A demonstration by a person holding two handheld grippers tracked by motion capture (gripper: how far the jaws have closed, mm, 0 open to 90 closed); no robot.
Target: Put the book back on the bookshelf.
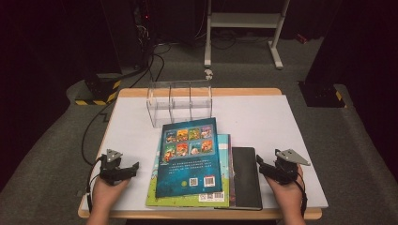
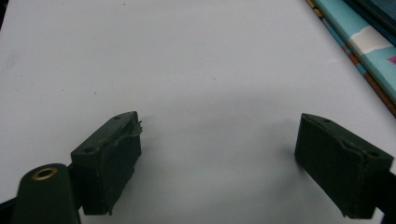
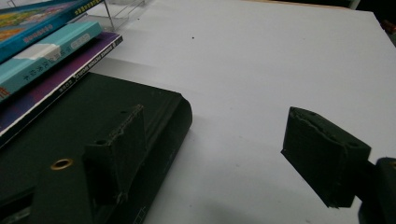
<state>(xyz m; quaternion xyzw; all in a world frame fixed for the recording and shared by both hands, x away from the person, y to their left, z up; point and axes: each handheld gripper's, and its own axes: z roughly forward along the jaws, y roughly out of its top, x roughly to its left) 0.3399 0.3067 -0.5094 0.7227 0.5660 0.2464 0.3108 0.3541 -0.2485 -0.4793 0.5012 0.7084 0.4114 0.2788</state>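
Books (image 1: 190,159) lie stacked at the near edge of the bench (image 1: 263,112). Left gripper (image 1: 123,172) and right gripper (image 1: 267,169) rest at either side, both spread wide and holding nothing.

The teal book (image 1: 190,157) on top covers most of the green-edged book (image 1: 226,173) beneath it, and that stack hides the left part of the black book (image 1: 247,178). The small print and cover pictures on the teal book are too small to read from the high view. In the left gripper view, the picture's right edge cuts the books off to a corner strip. In the right gripper view, the bottom edge crops the right tongs (image 3: 229,158), and the spine lettering is blurred.
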